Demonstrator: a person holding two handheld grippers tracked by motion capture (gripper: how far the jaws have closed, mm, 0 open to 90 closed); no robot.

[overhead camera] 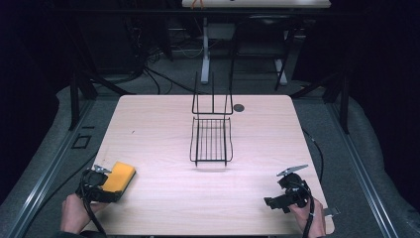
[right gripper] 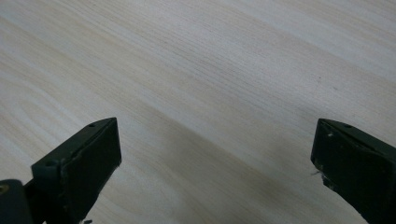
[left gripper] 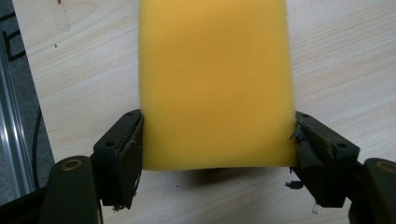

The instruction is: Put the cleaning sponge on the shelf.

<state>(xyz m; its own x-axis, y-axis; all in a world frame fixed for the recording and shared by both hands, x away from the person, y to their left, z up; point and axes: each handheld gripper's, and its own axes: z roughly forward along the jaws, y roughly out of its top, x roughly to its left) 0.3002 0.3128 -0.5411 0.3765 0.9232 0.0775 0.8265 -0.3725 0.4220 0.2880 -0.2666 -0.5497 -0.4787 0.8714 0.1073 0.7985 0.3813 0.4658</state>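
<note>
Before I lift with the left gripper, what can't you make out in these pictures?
- Yellow foam sponge: in the left gripper view its far end is cut off by the top edge; its underside is hidden against the pale wooden table.
- Left gripper: in the high view its jaws are too small and dark to read.
- Small dark round spot behind the black wire rack: too small to identify.
- Right gripper: jaws open over bare table, tips cut off by the bottom edge.

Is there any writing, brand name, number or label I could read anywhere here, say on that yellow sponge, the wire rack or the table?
None: no readable text in these pictures.
The yellow sponge is plain foam.
The wire rack carries no tag.
The table shows bare wood grain; the small dark round thing behind the rack is too small to tell any marking.
</note>
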